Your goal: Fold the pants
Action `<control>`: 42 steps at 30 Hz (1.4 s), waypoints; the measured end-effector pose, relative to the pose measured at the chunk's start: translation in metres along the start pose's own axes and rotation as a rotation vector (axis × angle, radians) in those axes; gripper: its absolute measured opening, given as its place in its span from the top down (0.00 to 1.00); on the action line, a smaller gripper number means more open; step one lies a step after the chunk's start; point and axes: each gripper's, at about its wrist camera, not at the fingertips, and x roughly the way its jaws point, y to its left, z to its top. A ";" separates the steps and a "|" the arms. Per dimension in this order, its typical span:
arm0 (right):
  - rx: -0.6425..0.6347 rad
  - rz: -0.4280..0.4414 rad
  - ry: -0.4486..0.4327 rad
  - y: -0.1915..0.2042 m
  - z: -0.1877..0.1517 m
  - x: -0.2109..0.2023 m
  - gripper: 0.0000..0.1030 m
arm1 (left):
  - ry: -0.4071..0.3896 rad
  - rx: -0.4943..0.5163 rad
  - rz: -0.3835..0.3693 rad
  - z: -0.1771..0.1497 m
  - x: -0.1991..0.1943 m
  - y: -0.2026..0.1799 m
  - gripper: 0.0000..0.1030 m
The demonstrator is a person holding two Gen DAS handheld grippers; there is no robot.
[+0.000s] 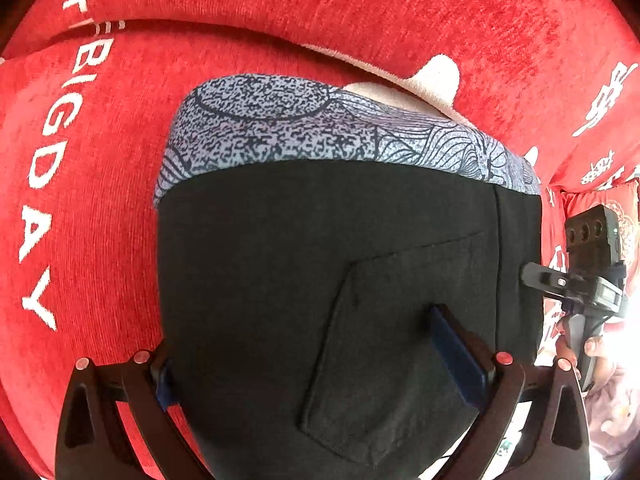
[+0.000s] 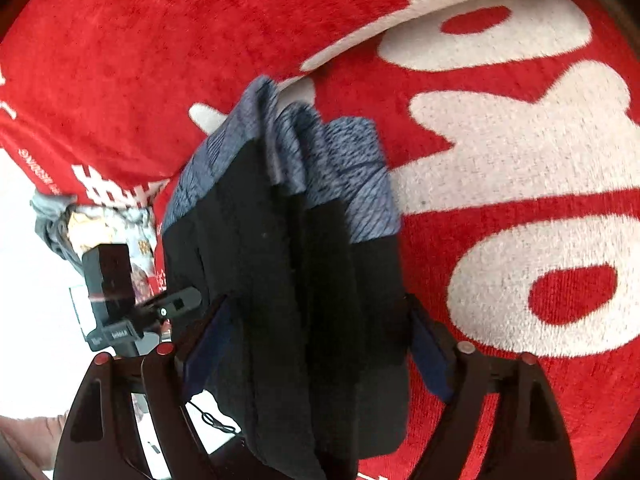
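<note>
Black pants point(image 1: 320, 264) with a grey patterned waistband point(image 1: 280, 124) lie folded on a red cover point(image 1: 88, 208). A back pocket faces up. My left gripper point(image 1: 300, 340) hovers over them with its jaws wide apart; the cloth looks flat and unpinched beneath the blue pads point(image 1: 456, 356). The right gripper point(image 1: 588, 276) is at the pants' right edge. In the right wrist view the pants point(image 2: 280, 280) are bunched into upright folds that fill the gap of my right gripper point(image 2: 316, 304), and both pads meet the bundle's sides. The left gripper point(image 2: 116, 296) shows at the bundle's left edge.
The red cover carries white lettering point(image 1: 44, 160) and big white shapes point(image 2: 520, 152). A hand point(image 1: 592, 352) holds the right tool. Past the cover's edge are white floor point(image 2: 24, 280), a grey crumpled cloth point(image 2: 52, 220) and a thin black cord point(image 2: 212, 420).
</note>
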 end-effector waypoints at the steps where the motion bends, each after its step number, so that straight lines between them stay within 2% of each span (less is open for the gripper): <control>1: 0.007 0.016 0.002 -0.006 0.000 -0.004 0.33 | -0.003 0.002 0.006 0.002 0.000 -0.002 0.00; 2: 0.010 0.031 0.003 -0.004 0.000 -0.004 0.40 | -0.016 0.008 0.010 0.001 -0.004 -0.002 0.07; 4: 0.005 0.050 -0.004 -0.002 -0.003 -0.009 0.46 | -0.055 0.038 0.025 -0.002 -0.015 -0.009 0.15; 8: 0.010 0.091 -0.023 0.004 -0.009 -0.023 0.52 | -0.099 0.072 0.042 -0.012 -0.033 -0.019 0.31; 11: 0.019 0.143 -0.038 0.011 -0.016 -0.036 0.53 | -0.105 0.088 0.029 -0.020 -0.050 -0.020 0.34; 14: -0.004 0.156 -0.028 0.026 -0.031 -0.041 0.53 | -0.101 0.122 0.053 -0.033 -0.063 -0.022 0.34; 17: -0.008 0.165 -0.003 0.039 -0.052 -0.035 0.53 | -0.101 0.132 0.082 -0.048 -0.077 -0.014 0.34; 21: -0.001 0.179 0.030 0.050 -0.084 -0.015 0.53 | -0.099 0.091 0.104 -0.066 -0.087 0.004 0.34; 24: 0.005 0.156 0.049 0.057 -0.096 0.004 0.53 | -0.087 0.062 0.140 -0.082 -0.091 0.023 0.34; 27: -0.008 0.073 0.071 0.068 -0.105 0.020 0.53 | -0.085 0.036 0.232 -0.098 -0.093 0.041 0.34; 29: -0.014 0.019 0.059 0.071 -0.108 0.019 0.52 | -0.122 0.038 0.286 -0.107 -0.105 0.049 0.34; 33: -0.009 -0.073 -0.009 0.080 -0.112 0.000 0.51 | -0.181 0.047 0.325 -0.118 -0.132 0.049 0.33; 34: -0.025 -0.087 -0.033 0.087 -0.114 -0.006 0.54 | -0.194 0.063 0.331 -0.120 -0.138 0.047 0.33; 35: -0.051 -0.098 -0.058 0.094 -0.116 -0.013 0.66 | -0.207 0.082 0.338 -0.121 -0.141 0.042 0.33; 37: -0.106 -0.118 -0.090 0.116 -0.119 -0.020 0.80 | -0.228 0.124 0.334 -0.118 -0.144 0.028 0.33; 40: -0.164 -0.132 -0.096 0.142 -0.122 -0.013 0.80 | -0.217 0.155 0.322 -0.111 -0.132 0.014 0.22; 42: -0.181 -0.171 -0.070 0.149 -0.123 0.002 0.80 | -0.205 0.145 0.349 -0.106 -0.114 0.012 0.21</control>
